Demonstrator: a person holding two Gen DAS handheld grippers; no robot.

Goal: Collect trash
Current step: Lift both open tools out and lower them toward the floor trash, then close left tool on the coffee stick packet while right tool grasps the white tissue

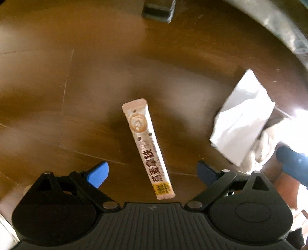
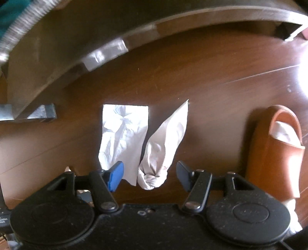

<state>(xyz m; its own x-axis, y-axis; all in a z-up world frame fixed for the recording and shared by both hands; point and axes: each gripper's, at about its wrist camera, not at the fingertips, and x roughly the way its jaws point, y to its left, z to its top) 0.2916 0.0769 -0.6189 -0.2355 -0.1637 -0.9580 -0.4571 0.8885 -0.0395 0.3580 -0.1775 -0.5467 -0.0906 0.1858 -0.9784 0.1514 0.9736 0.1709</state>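
A long beige drink-mix sachet point(image 1: 148, 148) with dark printed characters lies on the brown wooden floor. My left gripper point(image 1: 153, 174) is open above it, its blue-padded fingers to either side of the sachet's near end. A flat white tissue point(image 2: 123, 134) and a twisted, crumpled white tissue point(image 2: 163, 148) lie side by side on the floor. My right gripper point(image 2: 150, 176) is open above them, with the crumpled tissue's near end between the fingers. The flat tissue point(image 1: 242, 119) and part of the right gripper's blue finger point(image 1: 292, 163) also show in the left wrist view.
A dark furniture frame point(image 2: 96, 48) with a metal foot point(image 2: 41, 113) curves across the back. A brown slipper point(image 2: 277, 152) on a foot stands right of the tissues. The frame's foot point(image 1: 157, 9) also shows at the top of the left wrist view.
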